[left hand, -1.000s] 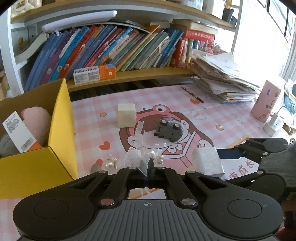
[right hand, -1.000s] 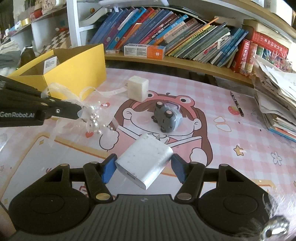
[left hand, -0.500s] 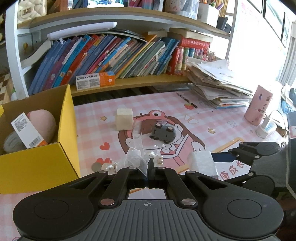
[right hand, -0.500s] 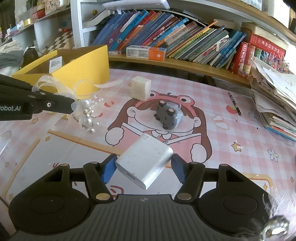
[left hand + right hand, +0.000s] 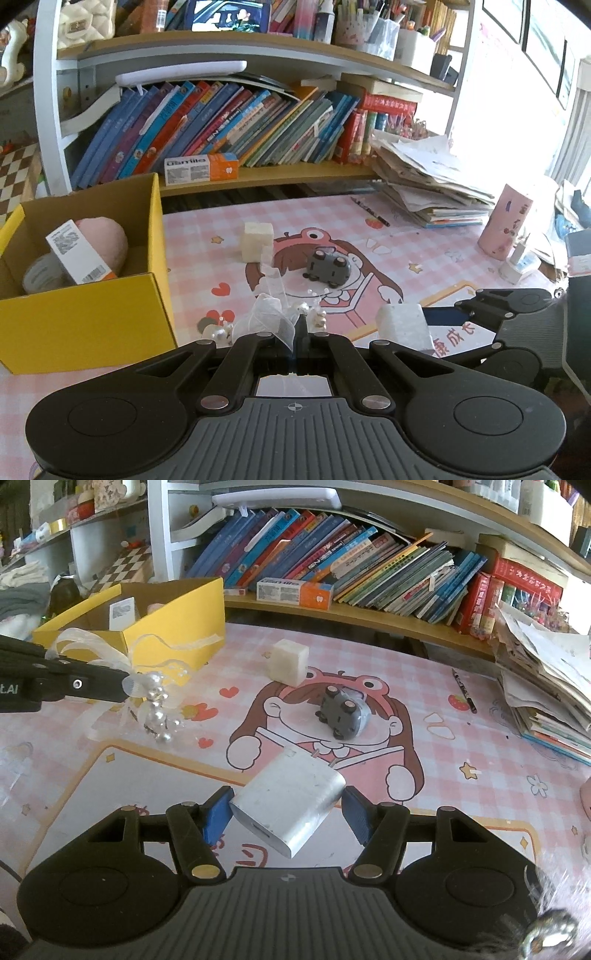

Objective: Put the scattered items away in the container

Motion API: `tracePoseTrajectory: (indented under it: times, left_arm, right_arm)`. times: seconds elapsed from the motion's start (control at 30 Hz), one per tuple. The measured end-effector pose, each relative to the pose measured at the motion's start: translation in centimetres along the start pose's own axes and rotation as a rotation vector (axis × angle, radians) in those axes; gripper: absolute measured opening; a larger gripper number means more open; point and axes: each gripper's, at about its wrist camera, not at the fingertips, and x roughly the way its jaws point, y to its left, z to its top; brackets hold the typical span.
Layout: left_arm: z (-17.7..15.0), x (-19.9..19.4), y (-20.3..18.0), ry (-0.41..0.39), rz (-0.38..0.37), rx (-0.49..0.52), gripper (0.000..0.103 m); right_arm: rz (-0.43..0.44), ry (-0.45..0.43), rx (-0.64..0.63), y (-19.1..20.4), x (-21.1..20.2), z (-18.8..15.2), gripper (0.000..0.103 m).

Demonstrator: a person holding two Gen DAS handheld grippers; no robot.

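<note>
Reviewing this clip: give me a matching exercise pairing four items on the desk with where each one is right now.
Items:
1. white wall charger
2. sheer ribbon bow with pearl beads
3. small grey toy car
4. pink plush toy

Places:
A. inside the yellow cardboard box
B. pinched in the left claw
C. wheels up on the pink cartoon desk mat
D. between the blue pads of the right claw

Pairs: 1-D, 2-B, 3-C, 4-A
</note>
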Motion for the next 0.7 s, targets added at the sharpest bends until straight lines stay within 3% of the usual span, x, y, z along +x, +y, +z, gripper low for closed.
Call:
tracePoseTrajectory:
  times: [0.7]
  left_arm:
    - [-1.9,-5.9,7.1,-0.033,-0.054,0.0,0.0]
  right_arm:
    - [-0.045,-0.01,0.001,8.6,-1.4,1.8,0.062]
